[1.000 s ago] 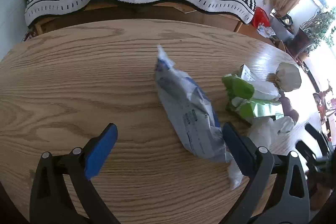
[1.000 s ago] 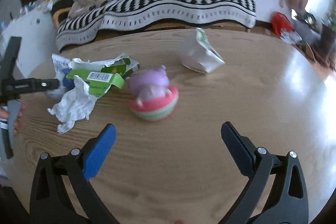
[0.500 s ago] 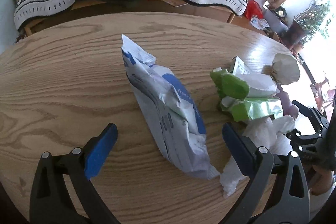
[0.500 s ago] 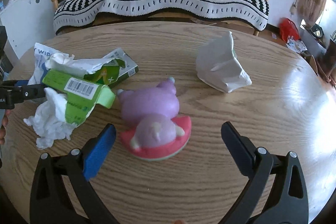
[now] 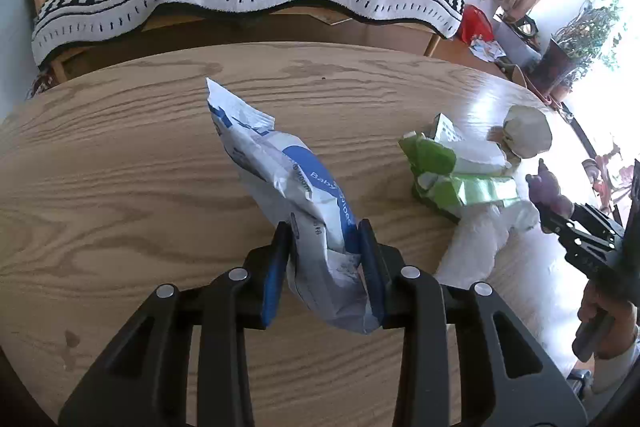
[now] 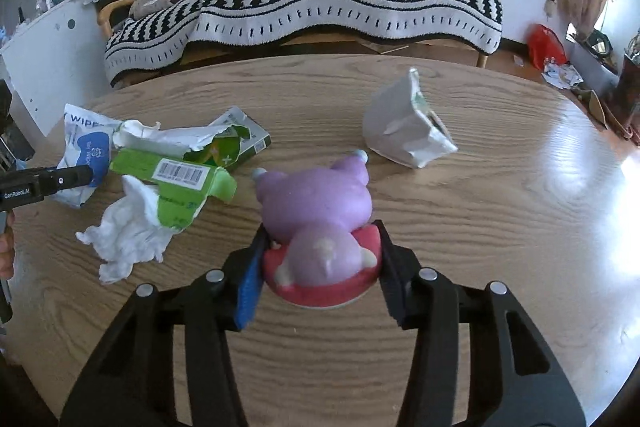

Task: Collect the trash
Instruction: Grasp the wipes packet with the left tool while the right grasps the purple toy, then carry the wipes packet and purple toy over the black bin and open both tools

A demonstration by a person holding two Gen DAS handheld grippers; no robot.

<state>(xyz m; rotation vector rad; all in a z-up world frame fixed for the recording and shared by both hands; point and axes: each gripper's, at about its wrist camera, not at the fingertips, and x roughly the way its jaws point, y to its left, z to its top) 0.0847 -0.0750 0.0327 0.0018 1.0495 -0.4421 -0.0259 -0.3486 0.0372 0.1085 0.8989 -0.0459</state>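
Left gripper (image 5: pixel 326 251): clenched on the near end of the baby-wipes packet (image 5: pixel 280 179). Both blue pads press the crumpled white-and-blue wrapper. The packet extends from the jaws away across the wooden table (image 5: pixel 120 155), its torn far end raised.

Right gripper (image 6: pixel 318 267): clenched on the purple toy (image 6: pixel 316 203). The fingers bear on either side of the toy's red base, which sits on the table surface.

Left of the toy, near side: crumpled white tissue (image 6: pixel 128 231). Touching it on the far side: torn green carton (image 6: pixel 180 179), barcode panel facing up. A second flattened green-and-white carton piece (image 6: pixel 236 141) lies just behind it. The wipes packet lies at the far left of this group.

Right of the toy, farther out: crumpled white paper bag (image 6: pixel 404 131), apart from the other items.

Beyond the table: sofa with black-and-white striped blanket (image 6: pixel 320 3).
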